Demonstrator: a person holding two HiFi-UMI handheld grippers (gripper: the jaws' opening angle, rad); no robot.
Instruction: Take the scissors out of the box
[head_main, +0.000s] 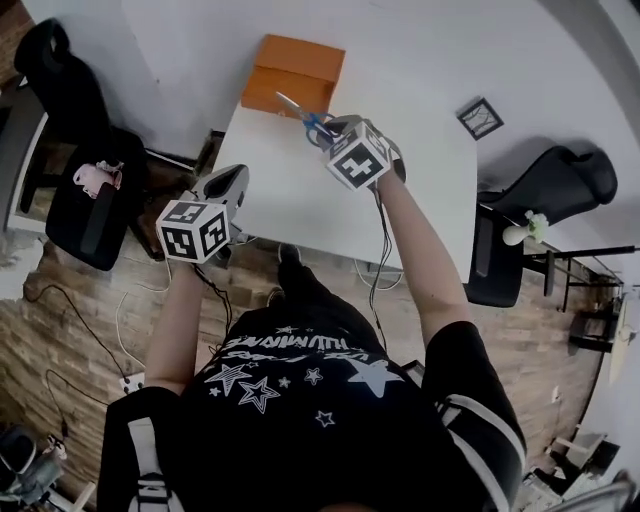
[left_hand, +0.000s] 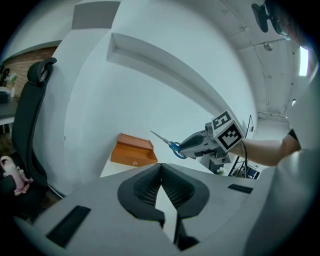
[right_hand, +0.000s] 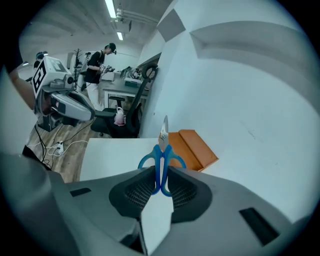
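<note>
My right gripper (head_main: 326, 129) is shut on the blue handles of the scissors (head_main: 304, 115), and their steel blades point away toward the orange box (head_main: 295, 75) at the table's far edge. In the right gripper view the scissors (right_hand: 161, 159) stand upright between the pads, above the table and clear of the box (right_hand: 197, 147). My left gripper (head_main: 238, 176) hovers off the table's near left corner, its tips touching with nothing between them. From the left gripper view, the right gripper (left_hand: 186, 148) holds the scissors (left_hand: 167, 141) in the air to the right of the box (left_hand: 132, 150).
The white table (head_main: 300, 200) stands against a white wall. Black chairs sit at the left (head_main: 85, 200) and right (head_main: 545, 190), the left one bearing a pink toy (head_main: 95, 177). Cables (head_main: 130, 300) trail on the wooden floor. A person (right_hand: 95, 70) stands far back.
</note>
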